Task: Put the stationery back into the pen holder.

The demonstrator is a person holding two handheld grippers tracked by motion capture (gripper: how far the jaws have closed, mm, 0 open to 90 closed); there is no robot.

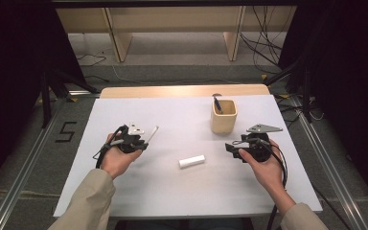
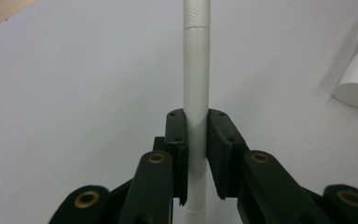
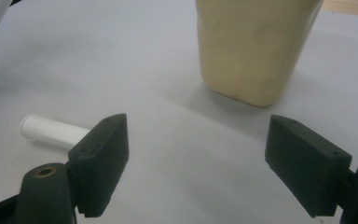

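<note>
A white pen (image 2: pixel 196 93) is clamped between the fingers (image 2: pixel 177 140) of the left gripper (image 1: pixel 141 143), at the left of the bench (image 1: pixel 124 191); its barrel is seen pointing away toward the far right. It is judged to have been uncapped, since a short white cap (image 1: pixel 192 162) is seen lying flat near the middle of the bench, apart from both grippers. The right gripper (image 1: pixel 233 148) is held at the right, its fingers (image 3: pixel 103 158) spread wide with nothing between them. A beige cup (image 1: pixel 224 116) stands upright at the far right, with a dark blue pen (image 1: pixel 217 105) already inside. Judged done: pen picked up, cap off. Judged left: the held pen to be brought across to the cup, or recapped; which of these cannot be told.
</note>
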